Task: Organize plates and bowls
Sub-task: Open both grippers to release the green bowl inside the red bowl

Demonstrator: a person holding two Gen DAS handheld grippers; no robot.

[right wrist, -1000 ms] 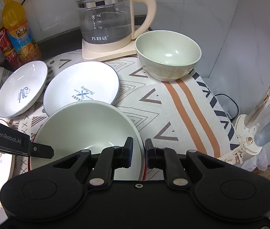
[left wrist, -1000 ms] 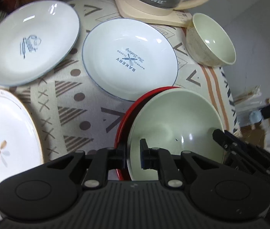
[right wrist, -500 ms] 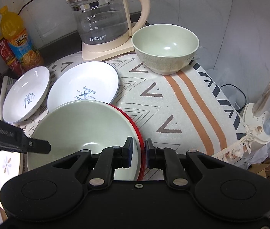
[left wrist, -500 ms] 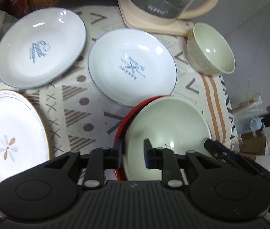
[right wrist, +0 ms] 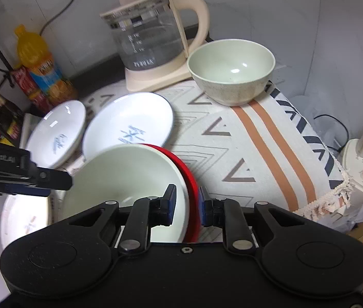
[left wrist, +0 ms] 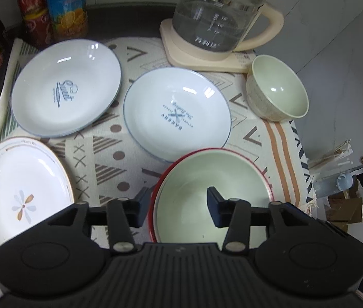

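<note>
two fingers of the left hand-held gripper (left wrist: pixel 175 209) stand wide apart in the left wrist view, straddling the near-left rim of the large green bowl (left wrist: pixel 214 187) without closing on it. that bowl sits nested in a red plate (left wrist: pixel 155 195) near the front edge of the bench (left wrist: pixel 119 159), which is covered by a patterned cloth. behind it lies the white "bakery" plate (left wrist: pixel 177 114), its near edge tucked just beside the red rim. the white "sweet" plate (left wrist: pixel 65 87) lies toward the back-left corner, and a flower plate (left wrist: pixel 19 192) sits at the front-left edge. a small green bowl (left wrist: pixel 277 88) stands near the back-right corner, just beside the glass kettle (left wrist: pixel 214 18) on its base.

in the right wrist view, the right hand-held gripper (right wrist: pixel 185 204) has its fingers a little apart around the right rims of the large green bowl (right wrist: pixel 124 177) and the red plate (right wrist: pixel 190 179); whether the pads press them cannot be told. the bowl and plate look tilted, right side raised. the left hand-held gripper (right wrist: pixel 53 179) reaches in from the left edge. the small green bowl (right wrist: pixel 230 71) stands at the back, with the "bakery" plate (right wrist: pixel 130 123) between.
</note>
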